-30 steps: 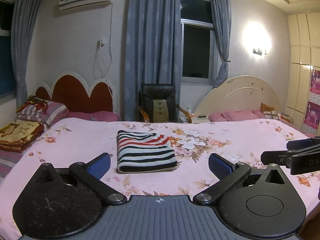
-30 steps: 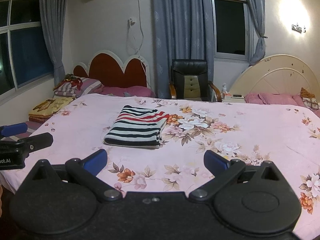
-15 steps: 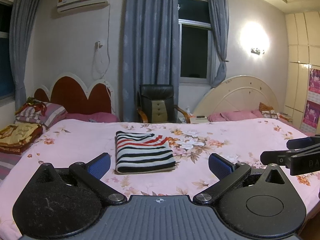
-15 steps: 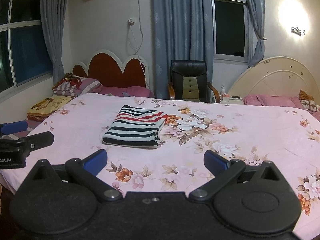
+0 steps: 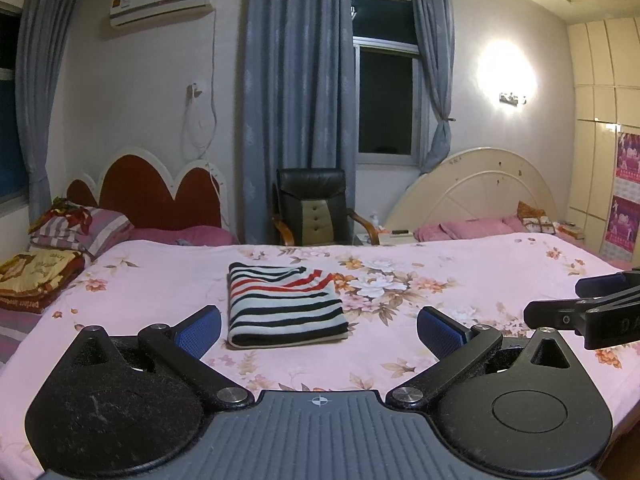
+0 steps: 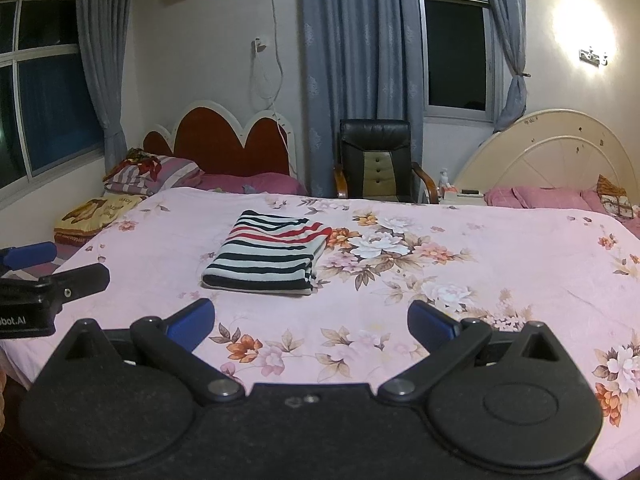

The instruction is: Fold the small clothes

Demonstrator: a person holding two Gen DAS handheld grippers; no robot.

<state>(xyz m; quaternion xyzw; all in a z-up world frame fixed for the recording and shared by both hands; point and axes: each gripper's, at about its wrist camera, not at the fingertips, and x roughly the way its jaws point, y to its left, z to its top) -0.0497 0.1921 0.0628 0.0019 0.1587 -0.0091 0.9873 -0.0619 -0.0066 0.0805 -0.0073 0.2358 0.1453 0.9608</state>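
Note:
A striped garment (image 5: 282, 306) in black, white and red lies folded into a neat rectangle on the pink floral bedspread (image 5: 460, 280). It also shows in the right wrist view (image 6: 266, 254), left of centre. My left gripper (image 5: 319, 326) hangs open above the near edge of the bed, just short of the garment, with nothing between its blue pads. My right gripper (image 6: 311, 320) is open too, held back from the garment and to its right. Each gripper shows at the edge of the other's view (image 5: 588, 306) (image 6: 40, 276).
A black office chair (image 5: 314, 210) stands beyond the far side of the bed between two headboards. Pillows and folded blankets (image 5: 36, 276) are stacked at the left. Pink pillows (image 5: 472, 228) lie at the right. The bedspread (image 6: 500, 252) to the right of the garment carries only its flower print.
Both grippers have drawn back slightly and tilted up, so the garment sits a little lower in each view. The garment itself has not moved, and both grippers stay open.

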